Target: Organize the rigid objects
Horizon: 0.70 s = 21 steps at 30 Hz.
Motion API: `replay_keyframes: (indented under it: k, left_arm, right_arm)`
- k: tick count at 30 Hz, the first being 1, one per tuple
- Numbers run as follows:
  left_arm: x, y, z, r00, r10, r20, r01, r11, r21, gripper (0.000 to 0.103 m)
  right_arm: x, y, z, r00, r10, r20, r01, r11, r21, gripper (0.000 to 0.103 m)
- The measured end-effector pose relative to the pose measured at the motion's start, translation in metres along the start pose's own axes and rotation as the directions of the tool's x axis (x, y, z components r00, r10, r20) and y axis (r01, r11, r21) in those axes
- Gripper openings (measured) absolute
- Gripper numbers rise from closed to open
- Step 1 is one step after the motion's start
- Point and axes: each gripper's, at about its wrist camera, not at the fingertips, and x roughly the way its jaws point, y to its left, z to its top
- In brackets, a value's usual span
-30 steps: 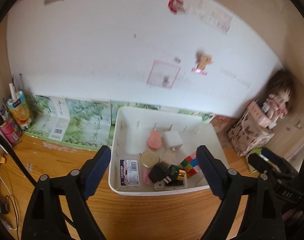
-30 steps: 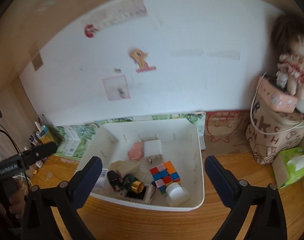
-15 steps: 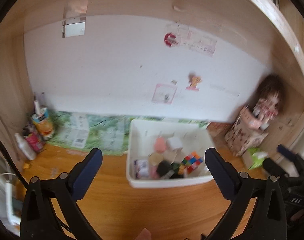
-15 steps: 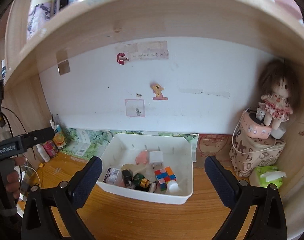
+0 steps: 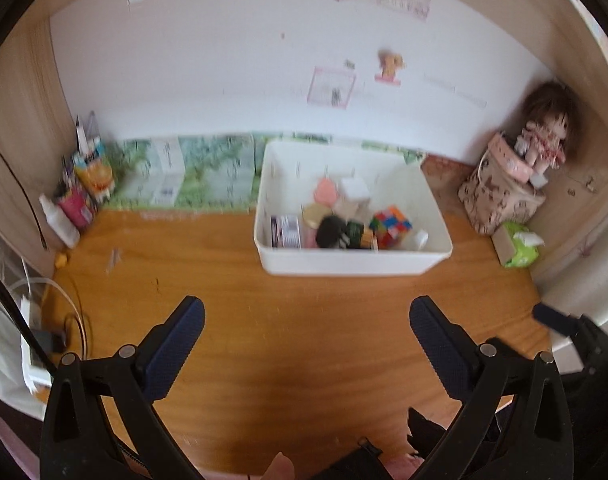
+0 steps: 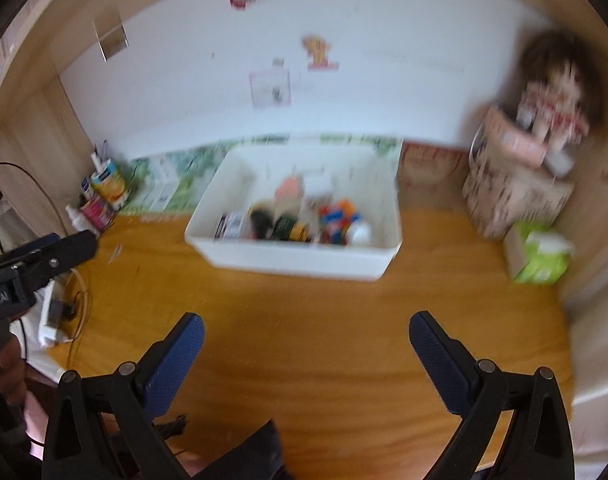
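Observation:
A white bin (image 5: 344,266) stands at the back of the wooden desk (image 5: 288,340). It holds a colour cube (image 5: 390,226), a pink round piece (image 5: 324,192), a white charger block (image 5: 355,189), a black plug (image 5: 331,232), a barcoded pack (image 5: 286,231) and a gold-capped item. The bin also shows, blurred, in the right wrist view (image 6: 304,258). My left gripper (image 5: 306,320) is open and empty, well in front of the bin. My right gripper (image 6: 306,334) is open and empty, also well back from the bin.
A doll (image 5: 546,136) sits on a patterned bag (image 5: 500,196) at the right wall, with a green tissue pack (image 5: 520,246) in front. Drink cartons and a white bottle (image 5: 58,220) stand at the left. Cables and a power strip (image 5: 36,344) lie at the left edge.
Both grippers have pulled back from over the bin to the front of the desk, staying open and empty. The bin now looks smaller and farther away.

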Motion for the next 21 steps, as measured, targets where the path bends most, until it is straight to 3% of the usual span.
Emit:
replay_keyframes:
  k: [7, 21]
  left_arm:
    - [-0.003, 0.000, -0.023, 1.000, 0.024, -0.001, -0.024, 0.999, -0.036, 0.102]
    - [-0.002, -0.014, -0.044, 0.995, 0.092, 0.026, -0.091, 0.995, -0.033, 0.102]
  right_arm:
    - [-0.001, 0.007, -0.026, 0.998, 0.044, -0.042, -0.041, 0.996, 0.074, 0.103]
    - [-0.009, 0.014, -0.037, 0.999, 0.031, -0.014, -0.030, 0.999, 0.040, 0.103]
